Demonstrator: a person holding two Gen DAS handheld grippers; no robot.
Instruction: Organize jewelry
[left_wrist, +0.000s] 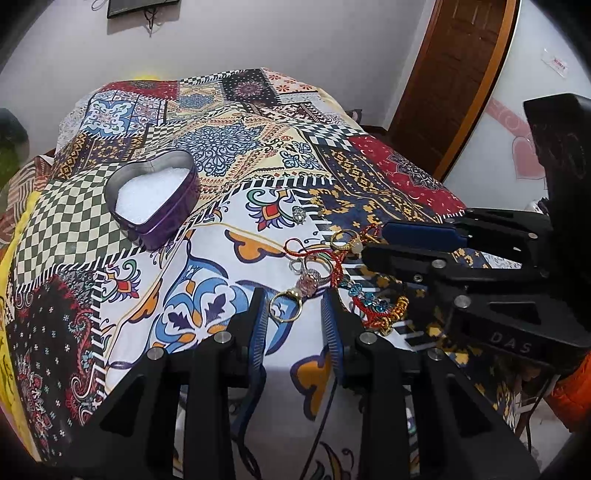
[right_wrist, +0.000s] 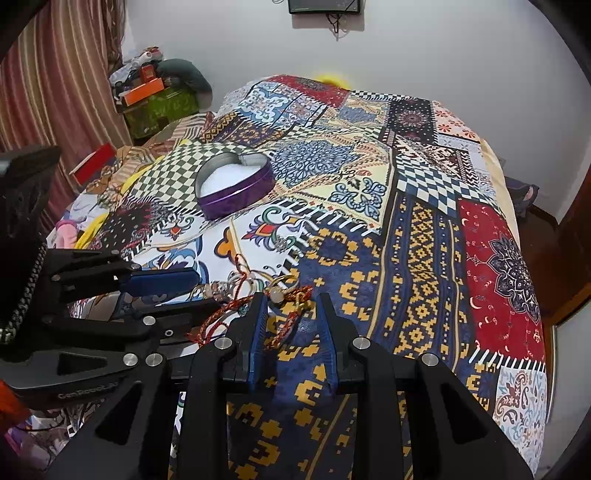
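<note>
A purple heart-shaped tin (left_wrist: 155, 195) with white lining stands open on the patterned cloth; it also shows in the right wrist view (right_wrist: 236, 188). A heap of jewelry lies nearer: a gold ring (left_wrist: 285, 306), a ring with a pink stone (left_wrist: 310, 283), a gold ring with a pale bead (left_wrist: 345, 240), red cords (left_wrist: 310, 251) and a beaded bracelet (left_wrist: 384, 310). A small silver ring (left_wrist: 298, 213) lies apart. My left gripper (left_wrist: 293, 301) is open around the gold ring. My right gripper (right_wrist: 291, 301) is open over the red cord (right_wrist: 295, 295) and bead ring (right_wrist: 276, 293).
The patterned cloth (right_wrist: 424, 221) covers a raised, rounded surface that drops off at its edges. A wooden door (left_wrist: 454, 74) stands at the right. Boxes and clutter (right_wrist: 155, 99) are piled at the far left by a striped curtain (right_wrist: 55, 74).
</note>
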